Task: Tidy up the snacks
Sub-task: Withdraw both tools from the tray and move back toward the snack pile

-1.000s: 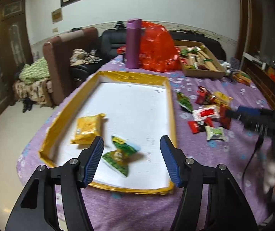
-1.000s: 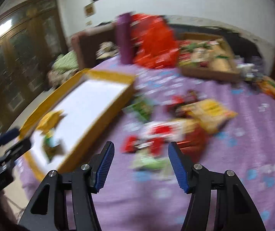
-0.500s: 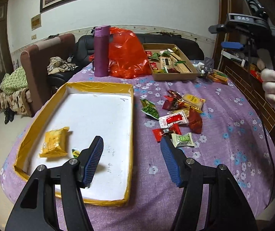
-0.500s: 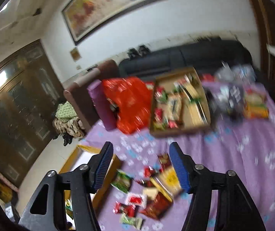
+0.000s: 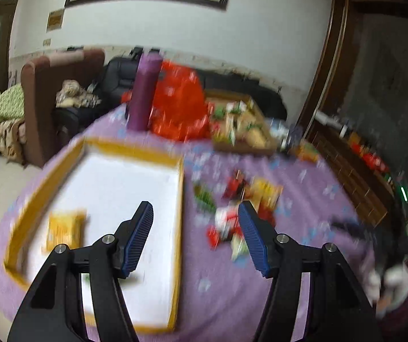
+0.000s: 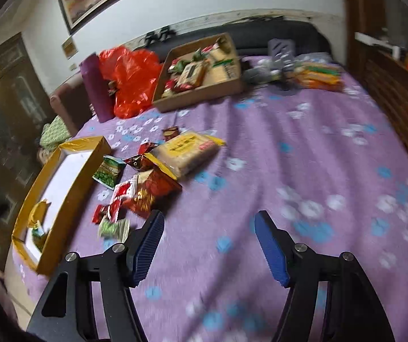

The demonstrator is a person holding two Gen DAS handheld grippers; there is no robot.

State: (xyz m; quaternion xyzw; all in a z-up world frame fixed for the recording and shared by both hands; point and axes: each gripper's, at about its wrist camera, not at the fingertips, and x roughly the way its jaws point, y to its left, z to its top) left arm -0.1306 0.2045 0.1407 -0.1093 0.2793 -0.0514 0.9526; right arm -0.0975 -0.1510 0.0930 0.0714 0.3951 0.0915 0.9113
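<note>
Both my grippers are wide open and empty: left gripper [image 5: 195,213] above the yellow-rimmed tray's [image 5: 179,199] right edge, right gripper [image 6: 209,225] over bare purple tablecloth [image 6: 303,156]. Snack pile [image 6: 146,179] lies on the cloth just beside the tray; yellow packet [image 5: 62,228] is inside it.

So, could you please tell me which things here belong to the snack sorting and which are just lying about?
Belong to the job:
- yellow-rimmed tray
- yellow packet in it
- loose snack packets on the purple cloth

Lying about:
- purple flask
- red plastic bag
- cardboard box
</note>
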